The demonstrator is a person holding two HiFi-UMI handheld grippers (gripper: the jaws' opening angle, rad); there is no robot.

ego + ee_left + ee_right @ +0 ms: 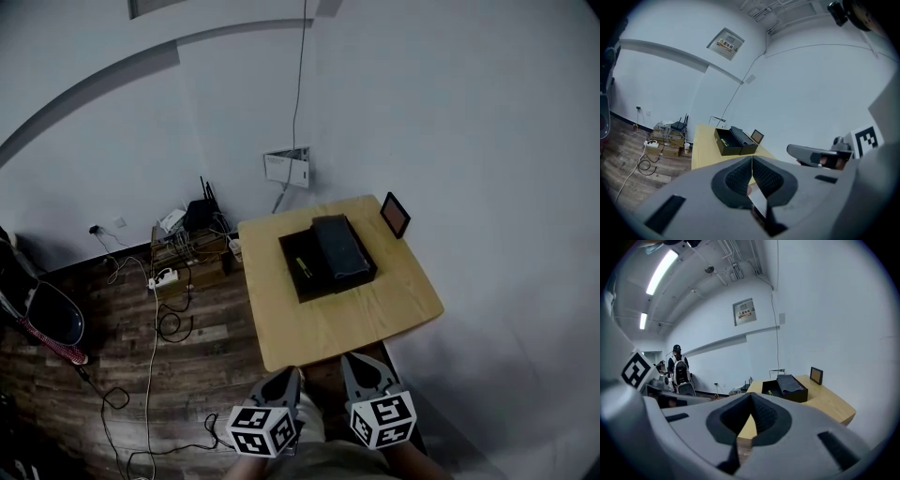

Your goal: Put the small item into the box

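Observation:
A black box [307, 269] lies open on the light wooden table [375, 309], its padded lid [341, 247] folded to the right. A small yellow-green item [302, 265] lies inside the box. A small dark-framed panel [395, 214] stands at the table's far right corner. My left gripper [284, 378] and right gripper [361, 367] hover below the table's near edge, far from the box. In the left gripper view the jaws [752, 161] are shut and empty, with the box [733, 140] far ahead. The right gripper [751, 401] is shut and empty too, the box [785, 389] beyond it.
Left of the table, a low shelf [187, 239] holds a router and cables, and a power strip [164, 277] lies on the wood floor. A dark chair [52, 314] sits at far left. A white box [288, 167] hangs on the wall. A person with a backpack [679, 373] stands far off.

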